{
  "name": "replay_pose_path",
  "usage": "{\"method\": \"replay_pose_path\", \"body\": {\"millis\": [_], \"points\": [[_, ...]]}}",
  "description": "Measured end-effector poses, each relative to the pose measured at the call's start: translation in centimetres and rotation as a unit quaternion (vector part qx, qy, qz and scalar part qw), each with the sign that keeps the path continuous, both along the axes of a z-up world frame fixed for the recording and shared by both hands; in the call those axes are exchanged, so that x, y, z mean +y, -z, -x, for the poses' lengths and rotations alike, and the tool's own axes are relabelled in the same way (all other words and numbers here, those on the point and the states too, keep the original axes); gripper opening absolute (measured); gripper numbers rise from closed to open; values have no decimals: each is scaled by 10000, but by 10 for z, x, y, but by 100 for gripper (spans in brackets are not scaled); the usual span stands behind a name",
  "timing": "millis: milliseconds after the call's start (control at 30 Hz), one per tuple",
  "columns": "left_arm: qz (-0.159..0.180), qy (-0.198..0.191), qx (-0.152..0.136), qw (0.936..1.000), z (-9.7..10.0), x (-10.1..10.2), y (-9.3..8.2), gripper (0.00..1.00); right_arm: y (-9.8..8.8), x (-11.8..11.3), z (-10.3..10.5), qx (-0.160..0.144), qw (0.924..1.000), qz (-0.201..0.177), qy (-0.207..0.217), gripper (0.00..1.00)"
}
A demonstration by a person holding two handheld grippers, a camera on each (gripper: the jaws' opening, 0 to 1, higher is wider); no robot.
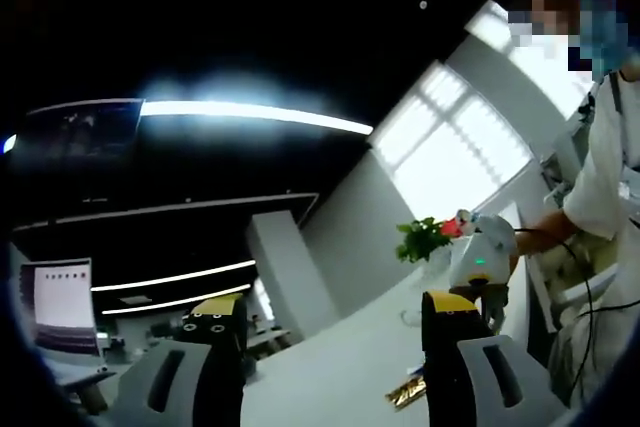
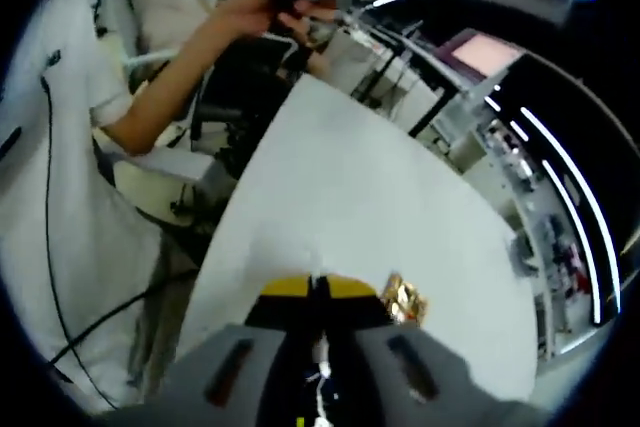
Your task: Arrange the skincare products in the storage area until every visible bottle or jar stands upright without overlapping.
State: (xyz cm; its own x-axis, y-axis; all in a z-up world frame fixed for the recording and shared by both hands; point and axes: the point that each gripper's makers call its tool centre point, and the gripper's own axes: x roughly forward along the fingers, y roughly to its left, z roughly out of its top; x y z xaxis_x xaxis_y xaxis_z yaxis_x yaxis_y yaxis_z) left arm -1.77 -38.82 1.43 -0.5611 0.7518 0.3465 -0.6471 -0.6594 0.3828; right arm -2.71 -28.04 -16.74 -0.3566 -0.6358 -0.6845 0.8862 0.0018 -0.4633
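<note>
1. While the left gripper (image 1: 330, 332) points up and away across the room, its jaws stand spread wide with nothing between them; a gold item (image 1: 406, 392) lies on the white table (image 1: 340, 367) just inside the right jaw's base.
2. In the right gripper view, the right gripper (image 2: 318, 292) has its yellow-tipped jaws pressed together, with no product held, so far as the pictures show.
3. The same gold item (image 2: 404, 299) lies just beyond and to the right of those tips. It is small and blurred; it may be a skincare product lying flat, but I cannot tell. No upright bottle or jar is clear in either view.
4. Risk: both cameras aim off the products, so a blind reach could knock the gold item along the smooth top or over the edge.
5. Risk: shut jaws coming down would push it rather than take it.
6. Edges: the near table edge runs close on the left of the right jaws, beside the person's sleeve (image 2: 40, 177) and a dangling cable (image 2: 60, 277), which could snag.
7. Open room: ahead of the right jaws the table (image 2: 350, 197) is bare and wide.
</note>
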Motion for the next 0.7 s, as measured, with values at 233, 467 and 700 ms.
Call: {"method": "replay_pose_path", "body": {"millis": [233, 467, 700], "points": [[48, -10, -18, 10000, 4, 2, 2, 72, 3, 0, -7, -561, 9972, 213, 450, 8], [114, 22, 30, 9999, 1, 4, 3, 69, 15, 2, -19, -963, 9928, 116, 708, 18], [128, 10, -30, 9999, 3, 3, 5, 67, 18, 0, -21, -1559, 9823, 443, 938, 21]]}}
